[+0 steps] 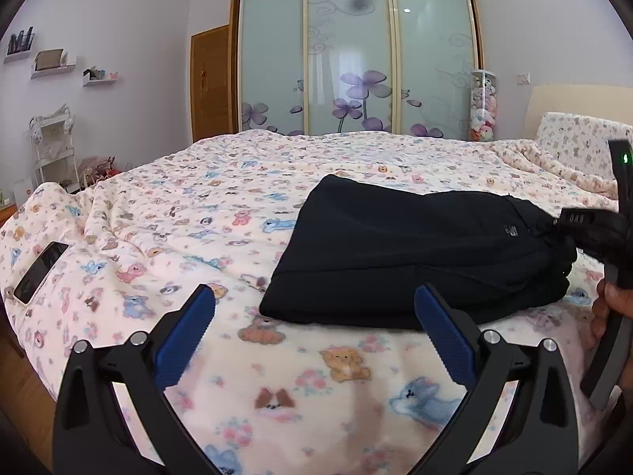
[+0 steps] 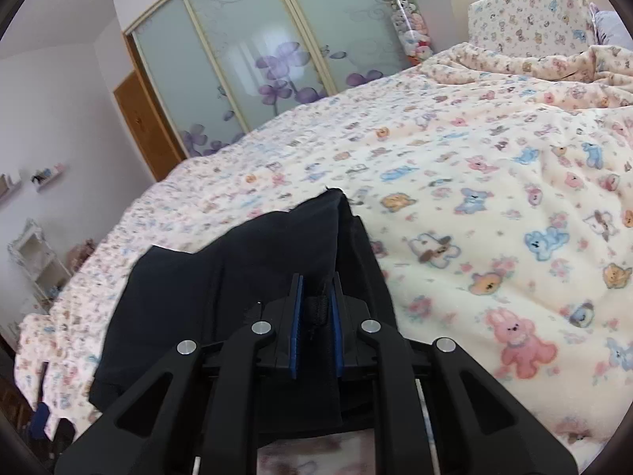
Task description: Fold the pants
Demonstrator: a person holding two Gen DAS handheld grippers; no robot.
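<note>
Black pants (image 1: 419,245) lie folded into a thick bundle on the bed, right of centre in the left wrist view. My left gripper (image 1: 314,308) stands open just in front of the bundle's near edge, with nothing between its blue pads. My right gripper (image 2: 316,289) is shut on a fold of the black pants (image 2: 221,297), the dark cloth pinched between its blue pads and lifted a little. In the left wrist view the right gripper (image 1: 561,223) reaches in from the right edge at the bundle's far right end, with a hand (image 1: 609,301) on its handle.
A teddy-print blanket (image 1: 198,213) covers the whole bed. A phone (image 1: 41,271) lies near the bed's left edge. A headboard and pillow (image 2: 526,12) stand at the right. A sliding wardrobe (image 1: 356,59) with flower glass, a door and wall shelves lie beyond.
</note>
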